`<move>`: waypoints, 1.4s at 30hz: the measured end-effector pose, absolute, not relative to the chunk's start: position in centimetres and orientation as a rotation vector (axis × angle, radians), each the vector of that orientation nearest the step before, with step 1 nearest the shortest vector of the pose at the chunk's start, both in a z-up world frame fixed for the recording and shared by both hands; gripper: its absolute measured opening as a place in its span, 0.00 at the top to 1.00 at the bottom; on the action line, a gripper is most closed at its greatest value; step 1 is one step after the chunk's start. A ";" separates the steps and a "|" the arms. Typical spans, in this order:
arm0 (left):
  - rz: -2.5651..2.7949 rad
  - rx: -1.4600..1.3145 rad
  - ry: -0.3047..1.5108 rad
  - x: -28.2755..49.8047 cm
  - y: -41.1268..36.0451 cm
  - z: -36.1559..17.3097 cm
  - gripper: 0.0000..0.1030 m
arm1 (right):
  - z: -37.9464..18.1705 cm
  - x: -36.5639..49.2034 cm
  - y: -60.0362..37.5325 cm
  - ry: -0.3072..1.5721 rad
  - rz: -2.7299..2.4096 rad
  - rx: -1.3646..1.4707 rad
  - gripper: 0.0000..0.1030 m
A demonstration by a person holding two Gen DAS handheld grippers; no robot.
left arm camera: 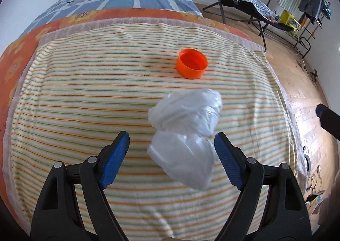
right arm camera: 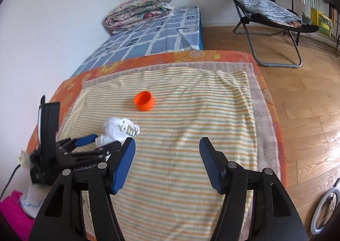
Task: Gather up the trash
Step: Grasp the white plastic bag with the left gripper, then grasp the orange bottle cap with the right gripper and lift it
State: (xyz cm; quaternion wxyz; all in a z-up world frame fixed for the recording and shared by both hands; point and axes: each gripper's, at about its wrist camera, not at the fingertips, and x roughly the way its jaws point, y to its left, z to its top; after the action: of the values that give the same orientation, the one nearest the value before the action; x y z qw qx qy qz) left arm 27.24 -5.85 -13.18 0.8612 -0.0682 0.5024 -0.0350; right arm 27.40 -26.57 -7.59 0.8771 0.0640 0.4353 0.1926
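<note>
Left wrist view shows the striped towel spread over the bed, filling the ground beneath the left gripper, whose 2 blue fingers stand wide apart. Between them, nearer the right-hand finger, lies the crumpled white plastic bag, loose on the cloth and not yet pinched. Just ahead of it sits the small orange cup, open mouth up. The right gripper hangs off to the side, fingers spread too, holding nothing. I'd say the grab wants the left gripper centred on the bag's bulk first, then pressed low before closing, lest thin film slip free.
</note>
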 end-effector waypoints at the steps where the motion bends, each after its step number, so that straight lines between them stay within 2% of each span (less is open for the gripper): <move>1: -0.067 -0.153 1.056 27.4 -5.5 -13.3 0.31 | -7.9 28.1 -26.1 0.916 0.407 0.133 0.40; 2: -0.064 -0.162 1.055 27.4 -5.3 -13.3 0.38 | -8.1 28.5 -25.8 0.923 0.414 0.137 0.40; 5: -0.054 -0.183 1.039 27.5 -4.4 -13.0 0.51 | -8.9 30.2 -24.9 0.952 0.421 0.164 0.40; 7: -0.047 -0.174 1.027 27.4 -4.0 -12.7 0.56 | -9.4 31.5 -24.2 0.964 0.421 0.179 0.40; 11: -0.046 -0.147 1.006 27.1 -3.1 -12.2 0.60 | -10.5 33.2 -22.7 0.985 0.431 0.196 0.40; 16: -0.039 -0.160 0.992 26.7 -1.3 -11.7 0.61 | -11.6 35.4 -20.8 1.006 0.447 0.239 0.40; 19: -0.041 -0.150 0.985 26.4 -0.6 -11.3 0.61 | -12.1 36.7 -19.4 1.019 0.464 0.253 0.50; 22: -0.045 -0.125 0.974 25.8 -0.1 -10.8 0.61 | -12.6 37.9 -18.3 1.034 0.452 0.267 0.53; 25: -0.053 -0.119 0.966 25.2 0.4 -10.4 0.61 | -13.6 39.2 -17.7 1.064 0.431 0.284 0.63; 28: -0.061 -0.114 0.960 24.8 0.8 -10.1 0.61 | -14.6 40.2 -16.9 1.089 0.397 0.273 0.65; 30: -0.063 -0.109 0.955 24.5 0.9 -9.9 0.61 | -15.1 40.5 -16.6 1.102 0.380 0.257 0.71; 32: -0.066 -0.108 0.954 24.3 1.0 -9.7 0.61 | -15.8 40.8 -16.3 1.123 0.352 0.239 0.81; 35: -0.060 -0.102 0.946 23.9 1.3 -9.3 0.61 | -16.3 40.8 -16.4 1.134 0.313 0.236 0.91; 42: -0.037 -0.091 0.924 22.1 2.0 -7.7 0.61 | -14.7 39.1 -17.5 1.093 0.295 0.241 0.97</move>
State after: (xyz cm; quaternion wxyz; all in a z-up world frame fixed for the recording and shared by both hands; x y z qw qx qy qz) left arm 22.09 2.00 -7.72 0.8940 -0.0437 0.4456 -0.0180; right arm 39.09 -17.50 -14.73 0.8372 0.1138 0.5165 0.1393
